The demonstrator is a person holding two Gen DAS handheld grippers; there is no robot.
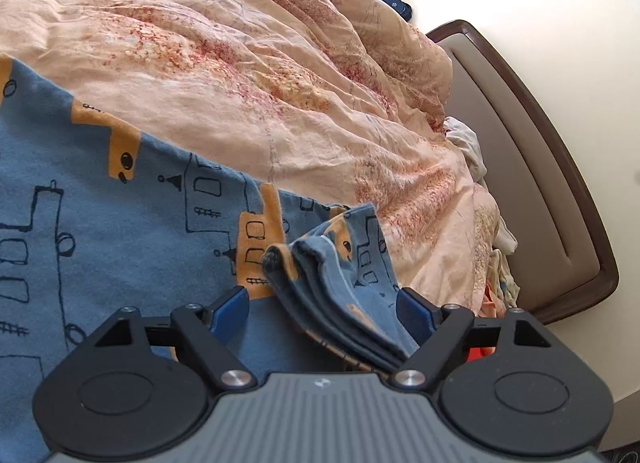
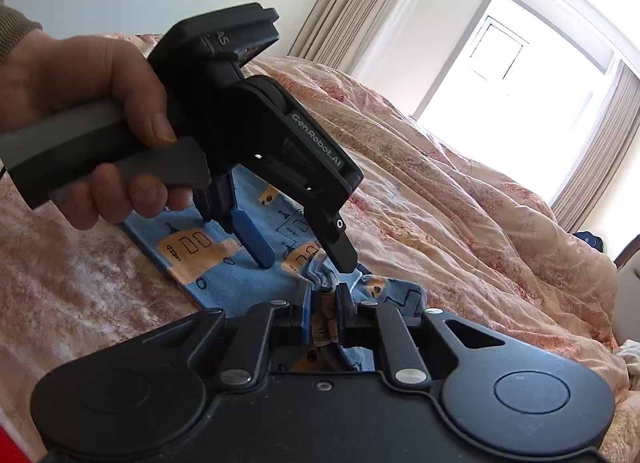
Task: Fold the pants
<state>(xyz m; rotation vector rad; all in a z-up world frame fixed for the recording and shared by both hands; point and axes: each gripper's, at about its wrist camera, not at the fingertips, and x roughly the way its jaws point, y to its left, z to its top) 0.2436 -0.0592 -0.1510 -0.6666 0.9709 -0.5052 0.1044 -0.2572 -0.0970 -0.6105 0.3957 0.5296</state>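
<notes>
**Q:** Where do things stand on the bed?

**A:** The pants (image 1: 120,223), blue with orange houses, lie spread on the peach floral quilt (image 1: 240,63). My right gripper (image 2: 322,303) is clamped narrow on a bunched, layered edge of the fabric, near the middle of the bed. My left gripper (image 1: 324,303) is spread wide, its blue pads either side of the same thick bunch without pinching it. In the right wrist view, its far finger sits just beside the bunch and the near one hangs over the flat cloth.

**Q:** How do you do this step well?

**A:** As I judge it, the left should close on every layer of that stacked edge, not only the top one, close beside the right's grip. Then both should lift evenly, so the fold falls square and the cloth doesn't drag across the quilt or bunch further.

**Q:** Any writing to read?

**A:** "GenRobot.AI" in white runs along the left gripper's black body. The letters "AS" show on its upper block; smaller print beside them is too small to read.
</notes>
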